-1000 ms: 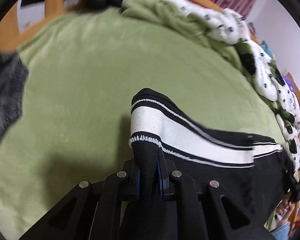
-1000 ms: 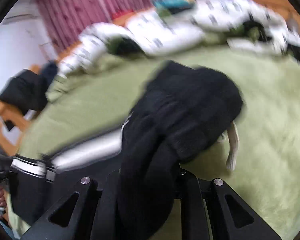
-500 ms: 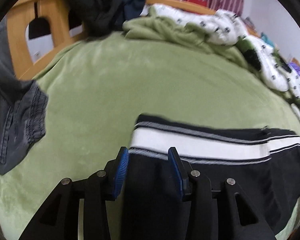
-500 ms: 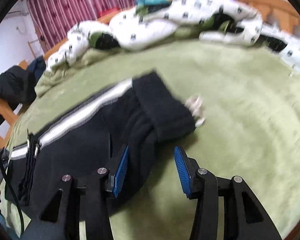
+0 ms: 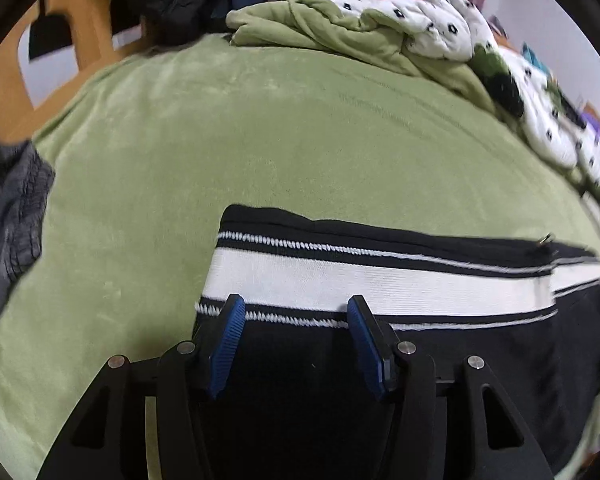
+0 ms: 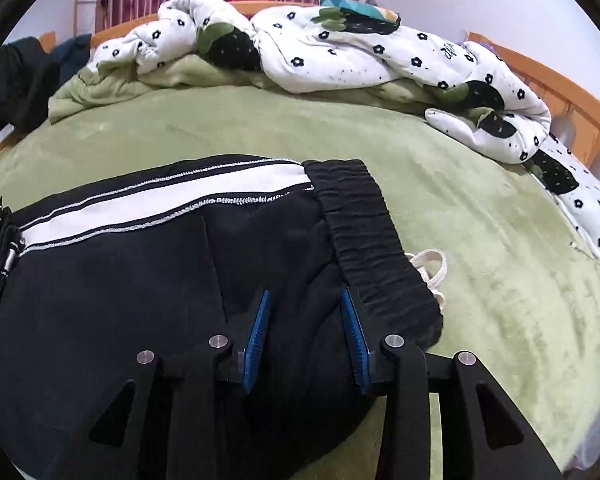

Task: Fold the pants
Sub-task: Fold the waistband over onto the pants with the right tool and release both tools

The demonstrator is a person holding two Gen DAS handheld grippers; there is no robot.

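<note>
Our left gripper [image 5: 294, 312] stands spread wide, its two blue ribbed pads [image 5: 228, 344] apart with nothing pinched between them. It hangs over the end of the pants [image 5: 380, 280], the tips level with the lower zigzag seam of the white stripe [image 5: 340, 286]; we cannot tell whether the pads touch the cloth.

Our right gripper [image 6: 306, 304] is spread too, a little narrower, and holds nothing. Its pads [image 6: 258, 332] sit over the black fabric just beside the waistband [image 6: 364, 232], again with contact unclear.

The pants [image 6: 140, 300] lie flat on the green blanket [image 6: 480, 240] that covers the bed, stretched sideways between our two grippers. They are black and look soft and thick, with a broad white stripe [image 6: 160, 204] running along the side, edged by thin white stitching. The waistband is a gathered, ribbed elastic strip, and a cream drawstring [image 6: 430, 268] loops out from under it onto the blanket. At the left edge of the right wrist view, small metal zipper pulls [image 6: 10, 252] show on the fabric.

The blanket has a short plush nap. A rumpled white quilt with black flowers [image 6: 360, 52] is heaped along the far side against the wooden bed frame [image 6: 560, 80]. A grey garment [image 5: 8, 216] hangs at the left edge of the left wrist view.
</note>
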